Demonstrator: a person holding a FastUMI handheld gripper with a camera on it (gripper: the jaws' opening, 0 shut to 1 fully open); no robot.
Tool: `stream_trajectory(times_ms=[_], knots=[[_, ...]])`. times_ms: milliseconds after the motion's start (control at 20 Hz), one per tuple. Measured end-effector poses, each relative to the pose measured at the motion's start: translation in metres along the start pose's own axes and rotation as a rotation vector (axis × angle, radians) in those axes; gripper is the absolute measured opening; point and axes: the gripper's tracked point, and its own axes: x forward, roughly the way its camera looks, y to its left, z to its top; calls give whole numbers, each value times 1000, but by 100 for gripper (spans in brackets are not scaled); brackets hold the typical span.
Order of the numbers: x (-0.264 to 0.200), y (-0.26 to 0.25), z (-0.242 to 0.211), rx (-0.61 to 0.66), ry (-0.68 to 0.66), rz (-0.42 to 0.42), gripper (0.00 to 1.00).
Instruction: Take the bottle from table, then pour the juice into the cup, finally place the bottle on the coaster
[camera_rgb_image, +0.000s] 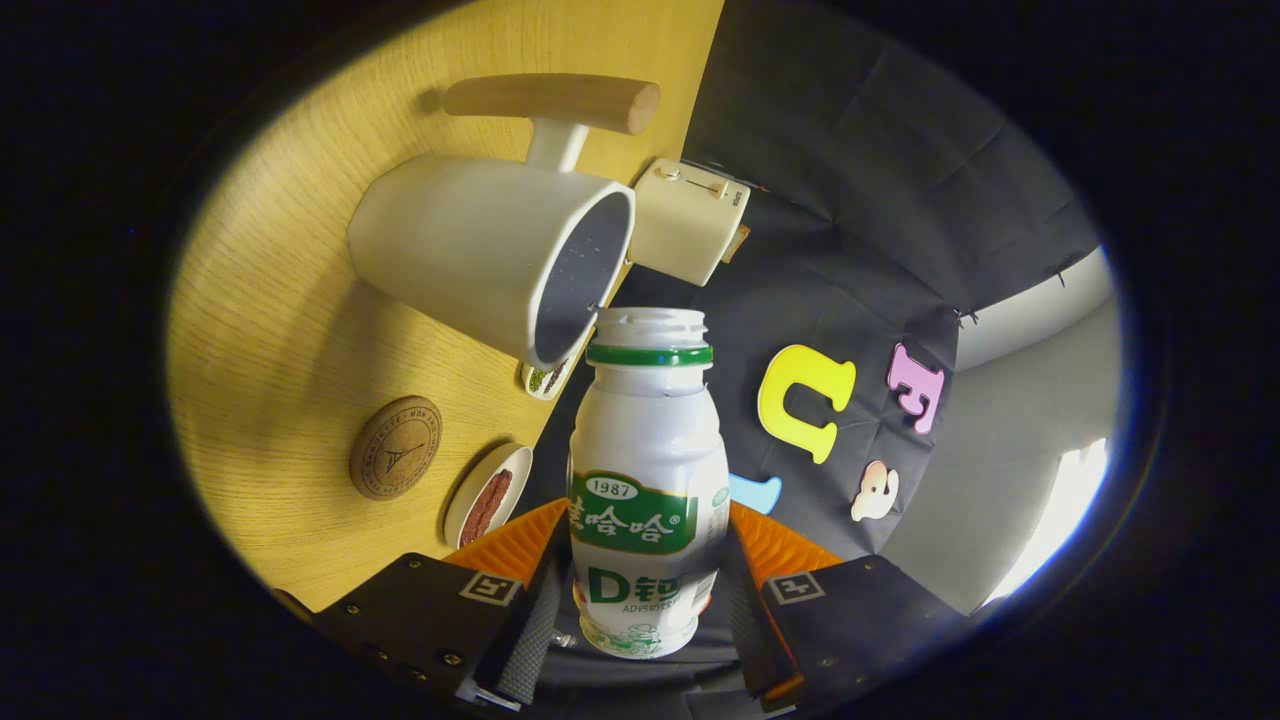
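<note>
My gripper (640, 590) is shut on a white juice bottle (648, 470) with a green label and a green neck ring; both fingers press its lower sides. The bottle has no cap. My view is rolled hard, so the wooden table (280, 330) stands like a wall beside the bottle. The bottle's open mouth sits right at the rim of the white cup (480, 250), which has a wooden handle (555, 100) and a dark inside. No liquid shows in the stream or in the cup. A round brown coaster (396, 447) lies on the table, near the cup's base side.
A cream box with a switch (688, 218) stands at the table's edge just beyond the cup. Two small white dishes rest near that edge: one with dark red contents (487, 505), one with green bits (545, 380) under the cup's rim.
</note>
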Motion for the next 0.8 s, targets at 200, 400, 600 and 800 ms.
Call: stream_trajectory(times_ms=[200,400,600,800], knots=[[1,2,-5,81,5,18,75],[2,4,-7,145,7,34,75],[3,7,-9,240,7,50,74],[3,3,-10,385,2,59,75]])
